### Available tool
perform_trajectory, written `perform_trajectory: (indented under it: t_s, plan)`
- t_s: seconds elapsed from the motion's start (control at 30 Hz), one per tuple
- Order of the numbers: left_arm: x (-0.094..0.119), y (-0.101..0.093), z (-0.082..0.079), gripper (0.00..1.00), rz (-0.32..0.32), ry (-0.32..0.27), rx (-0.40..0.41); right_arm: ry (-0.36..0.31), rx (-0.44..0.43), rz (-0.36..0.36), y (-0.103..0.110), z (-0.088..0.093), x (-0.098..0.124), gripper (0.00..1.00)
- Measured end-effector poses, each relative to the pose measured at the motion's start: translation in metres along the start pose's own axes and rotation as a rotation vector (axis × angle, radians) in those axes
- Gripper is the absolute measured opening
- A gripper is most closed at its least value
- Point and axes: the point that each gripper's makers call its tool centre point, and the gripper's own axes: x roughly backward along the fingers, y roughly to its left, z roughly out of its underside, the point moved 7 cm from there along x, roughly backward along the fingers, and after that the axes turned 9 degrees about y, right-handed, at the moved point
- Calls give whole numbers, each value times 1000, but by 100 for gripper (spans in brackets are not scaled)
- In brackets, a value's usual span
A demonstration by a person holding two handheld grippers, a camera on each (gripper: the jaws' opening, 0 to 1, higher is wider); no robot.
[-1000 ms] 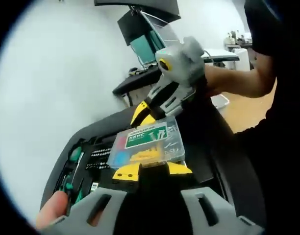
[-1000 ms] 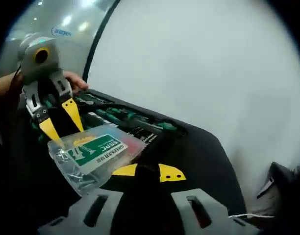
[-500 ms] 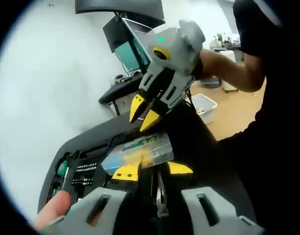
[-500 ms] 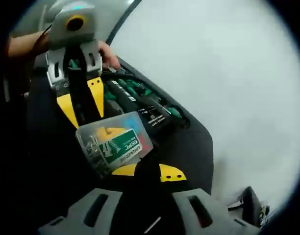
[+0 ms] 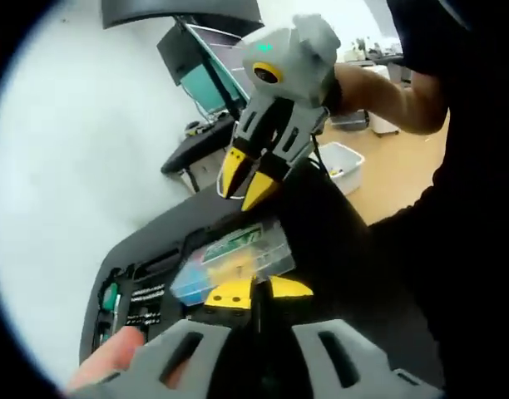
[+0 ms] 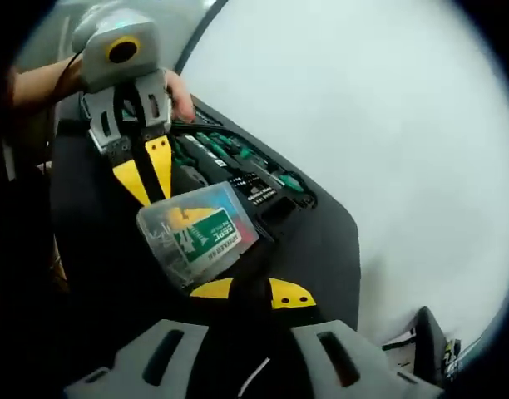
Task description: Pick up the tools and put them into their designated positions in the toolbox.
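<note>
- A clear plastic screw box (image 5: 238,256) with a green label is seen over the open black toolbox (image 5: 155,249), at its near edge; in the right gripper view the same box (image 6: 200,233) is seen tilted, with small metal parts inside its near end.
- The box is clamped by the left gripper (image 5: 259,291), whose yellow-tipped fingers (image 5: 225,293) are closed on its near edge; in the right gripper view this gripper (image 6: 146,174) is seen coming down from the upper left onto the box's far edge.
- The right gripper (image 6: 253,293) is seen just short of the box, its yellow fingers (image 6: 292,294) drawn together on nothing; in the left gripper view it (image 5: 248,179) hangs above the box, apart from it, tips close together.
- Green-handled screwdrivers (image 6: 229,151) and a row of bits (image 6: 263,189) are seated in the toolbox's tray beyond the box.
- A person's hand (image 6: 178,93) is seen behind the left gripper, and a forearm (image 5: 379,87) behind the right one.
- The toolbox is carried on a white bench (image 6: 363,125).
- A black desk with a monitor (image 5: 205,71) and a white bin (image 5: 338,162) on a wooden floor are seen in the far background.
</note>
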Motion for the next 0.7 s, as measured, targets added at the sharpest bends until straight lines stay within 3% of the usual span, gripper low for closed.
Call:
perform_trajectory:
  t_s: [0.03,0.13,0.17,0.23,0.27,0.37,0.43,0.47,0.53,0.6,0.63,0.7]
  plan:
    - [1,2,0,0,7,21,17,-8,-12,-9,0,0,-1,12]
    - [1,3,0,0,7,26,-4,-118,-81,-40,4,-12,2,12]
    - [1,3,0,0,16,26,18,-184,-142,-67,8,-21,5,12]
    - [1,4,1,0,16,15,42,-238,-227,-152,16,-34,6,11]
    - [1,5,3,0,15,11,50,-233,-237,-183,19,-37,4,10]
    - [1,6,5,0,15,-1,76,-203,-215,-182,27,-44,-8,0]
    - [1,8,8,0,16,-15,91,-131,-173,-205,37,-40,-17,0]
    - [1,8,8,0,16,-18,95,-217,-220,-136,32,-47,-16,0]
    - [1,7,8,0,12,-25,104,-184,-206,-177,35,-45,-15,0]
    - [0,7,8,0,7,-22,108,-186,-283,-223,40,-49,-14,0]
    - [0,7,8,0,7,-19,110,-183,-277,-222,39,-49,-14,0]
    - [2,9,10,0,-16,-27,48,-158,-157,-164,37,-47,-14,0]
